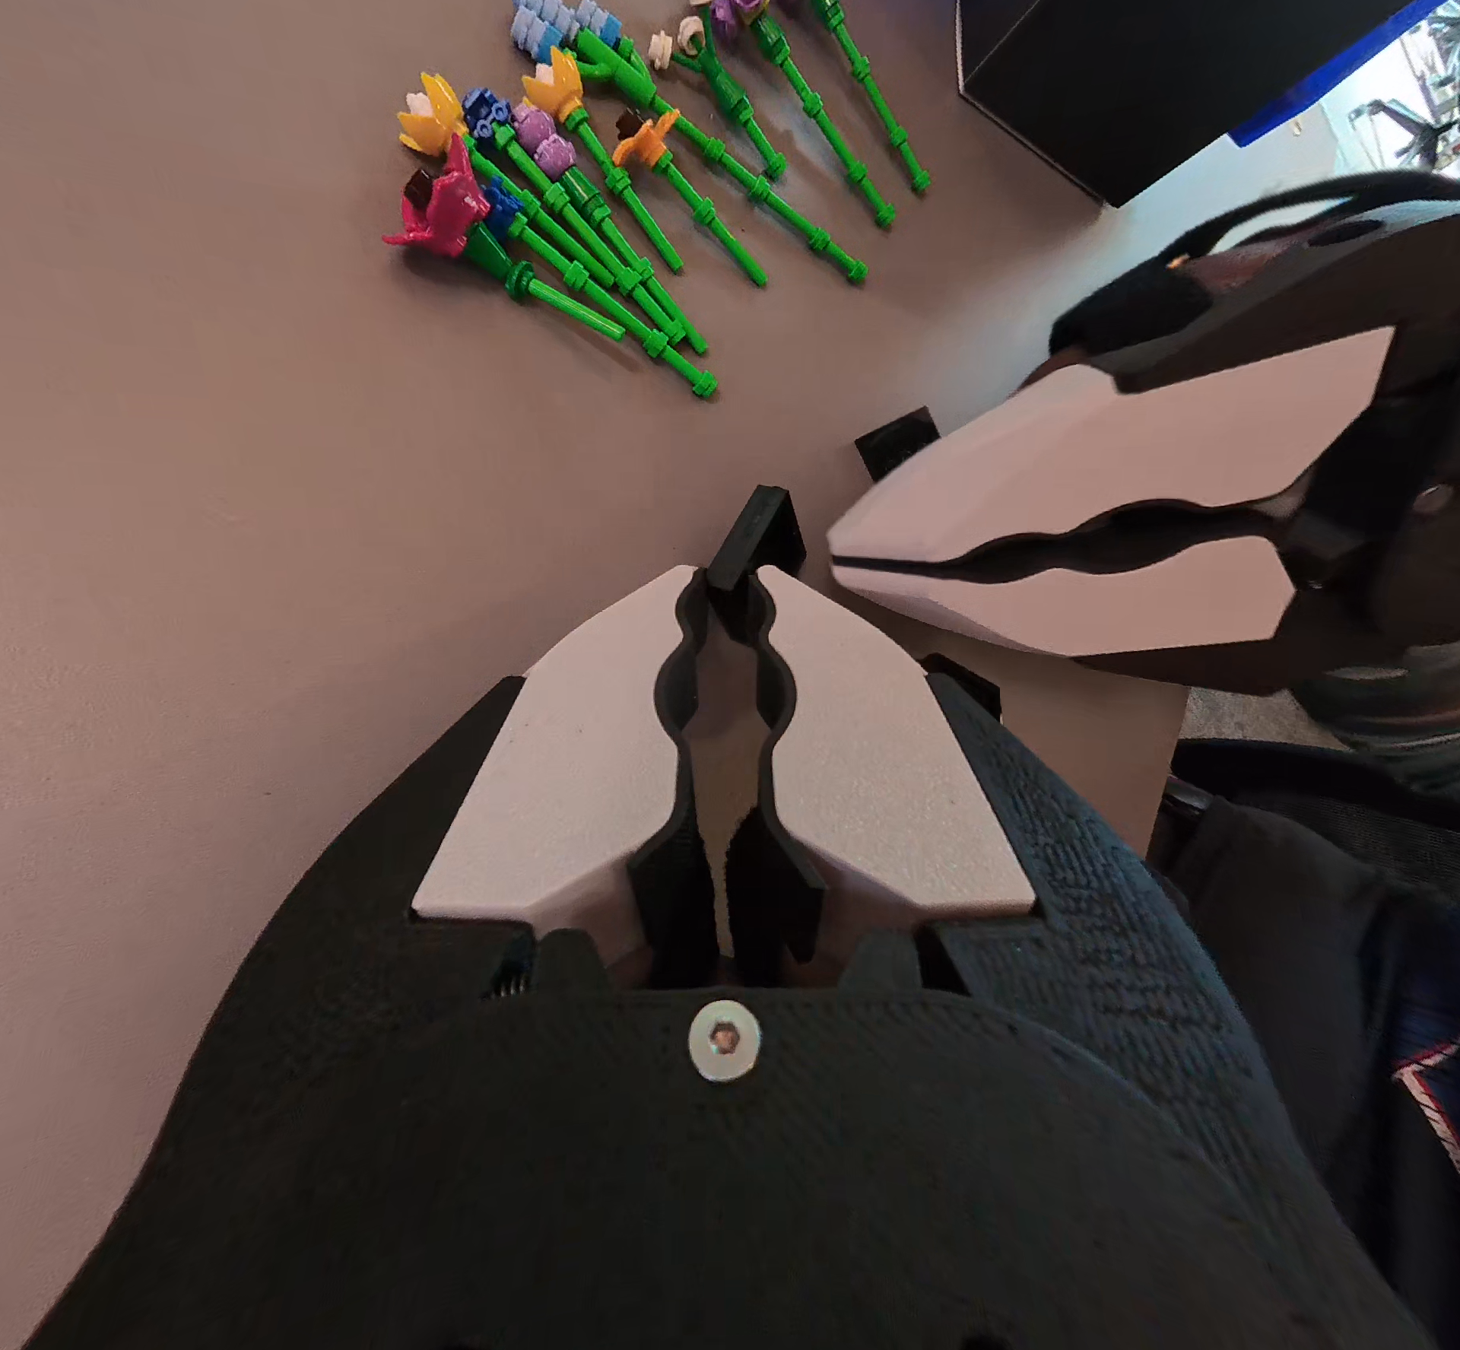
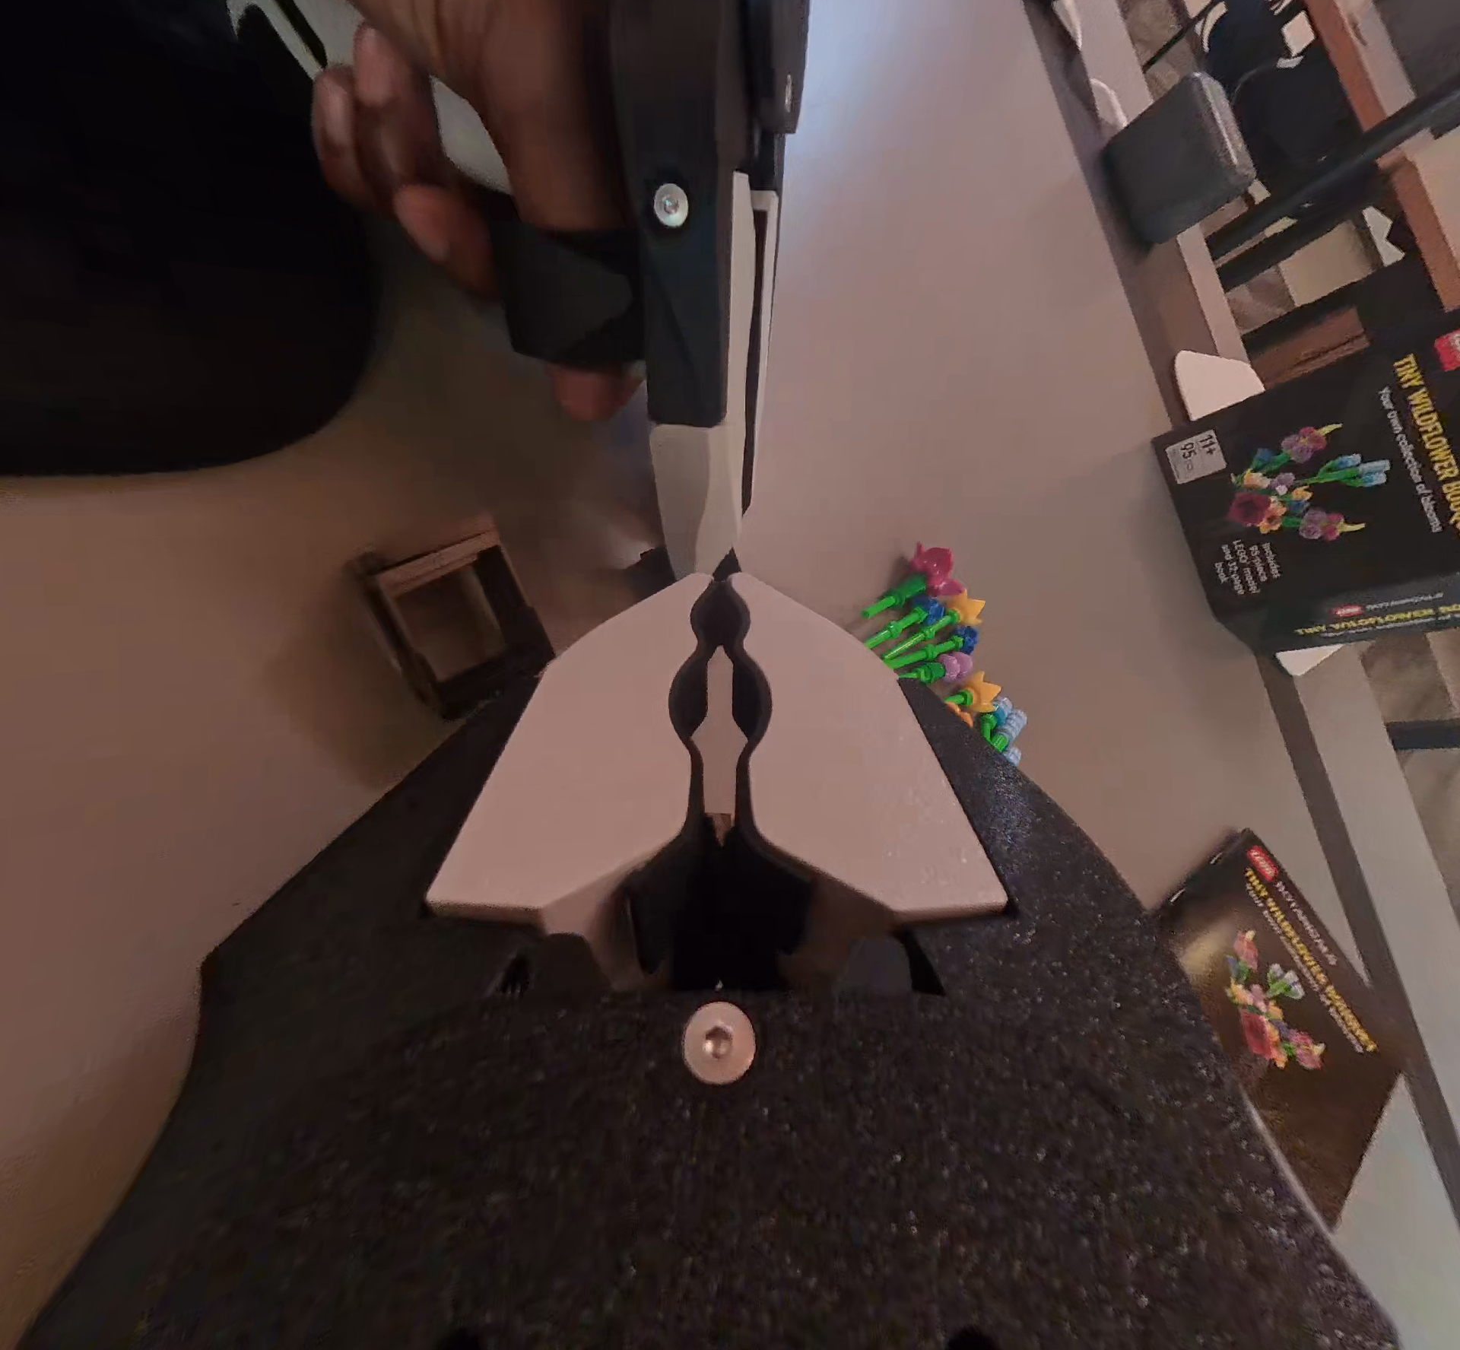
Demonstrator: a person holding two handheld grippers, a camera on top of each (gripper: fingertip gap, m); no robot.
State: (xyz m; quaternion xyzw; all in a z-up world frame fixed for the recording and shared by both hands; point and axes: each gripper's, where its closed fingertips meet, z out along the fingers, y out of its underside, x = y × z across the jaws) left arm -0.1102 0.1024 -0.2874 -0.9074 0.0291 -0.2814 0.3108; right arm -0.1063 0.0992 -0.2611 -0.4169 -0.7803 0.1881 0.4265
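Note:
My left gripper (image 1: 731,577) is shut on a small black plastic piece (image 1: 754,530), which sticks out past its white fingertips just above the tan table (image 1: 237,443). My right gripper (image 1: 833,557) comes in from the right, jaws closed, its tips right beside that piece. In the right wrist view my right gripper (image 2: 720,579) is shut, and a bit of the black piece (image 2: 725,564) shows at its tips. The left gripper (image 2: 711,522) reaches down from above, held by a hand (image 2: 474,87). I cannot tell whether the right gripper pinches the piece.
Several toy brick flowers (image 1: 632,150) with green stems lie in a row on the table; they also show in the right wrist view (image 2: 940,648). A black box (image 1: 1145,32) stands beyond them. Two printed boxes (image 2: 1327,514) (image 2: 1272,1027) lie near the table's edge. A small wooden frame (image 2: 442,617) sits to the left. The grippers are tip to tip, or close to it.

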